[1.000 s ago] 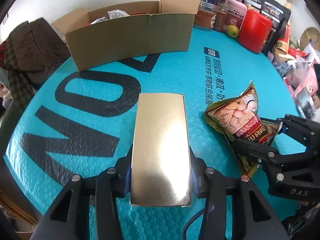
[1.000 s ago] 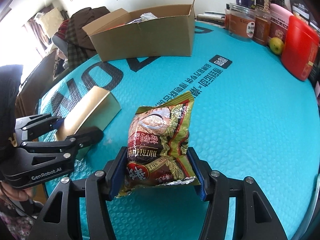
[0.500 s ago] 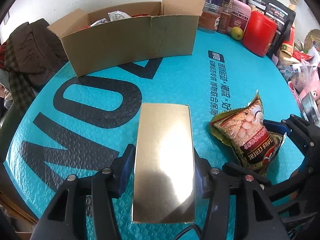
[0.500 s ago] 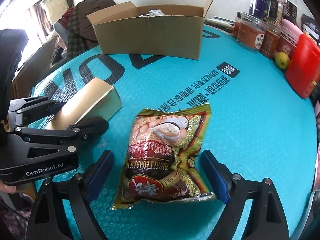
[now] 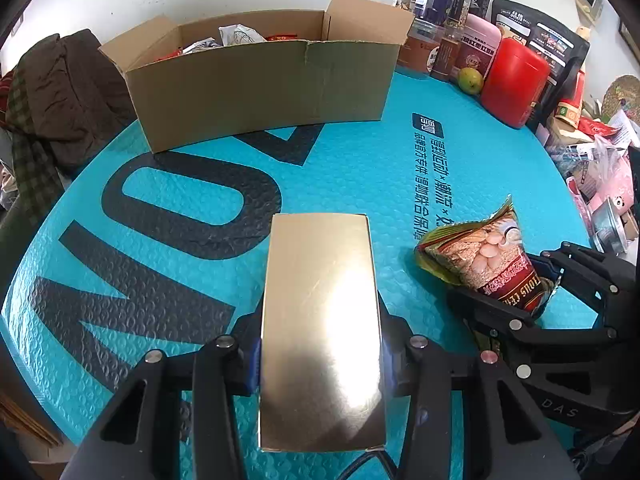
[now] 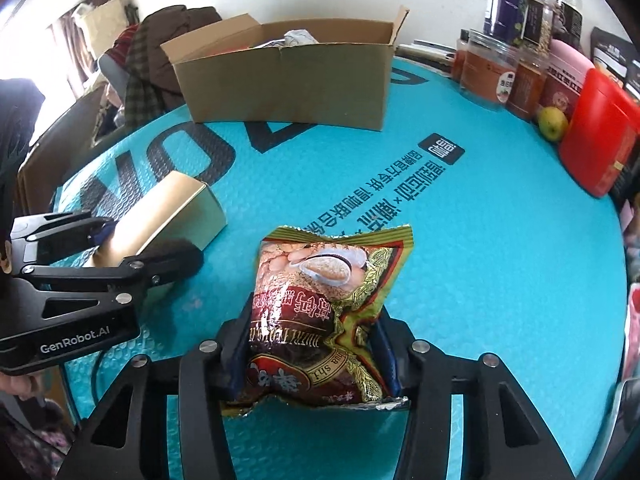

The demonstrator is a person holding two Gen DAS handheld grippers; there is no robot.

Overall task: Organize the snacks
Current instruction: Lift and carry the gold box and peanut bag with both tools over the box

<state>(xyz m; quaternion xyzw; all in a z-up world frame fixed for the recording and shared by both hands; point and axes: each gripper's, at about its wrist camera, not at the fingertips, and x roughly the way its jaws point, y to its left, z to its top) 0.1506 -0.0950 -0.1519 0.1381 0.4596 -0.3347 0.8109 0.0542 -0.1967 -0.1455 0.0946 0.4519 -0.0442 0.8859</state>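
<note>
My left gripper [image 5: 320, 356] is shut on a long gold box [image 5: 320, 320], its jaws pressed to both long sides; the box also shows in the right wrist view [image 6: 168, 212]. My right gripper [image 6: 312, 344] is shut on a red and green snack bag [image 6: 324, 312], crumpled between the jaws; the bag also shows in the left wrist view [image 5: 488, 260]. An open cardboard box [image 5: 260, 80] holding several packets stands at the far side of the teal table; it also shows in the right wrist view [image 6: 288, 80].
Jars [image 6: 488, 68], a red container [image 6: 600, 136] and a green fruit [image 6: 552, 124] line the table's far right edge. Dark clothes [image 5: 60, 100] lie piled to the left. Packets and bags [image 5: 600, 160] clutter the right side.
The right gripper, open around the snack bag half a second ago, has closed on it. The left gripper still holds the gold box and has drawn back slightly.
</note>
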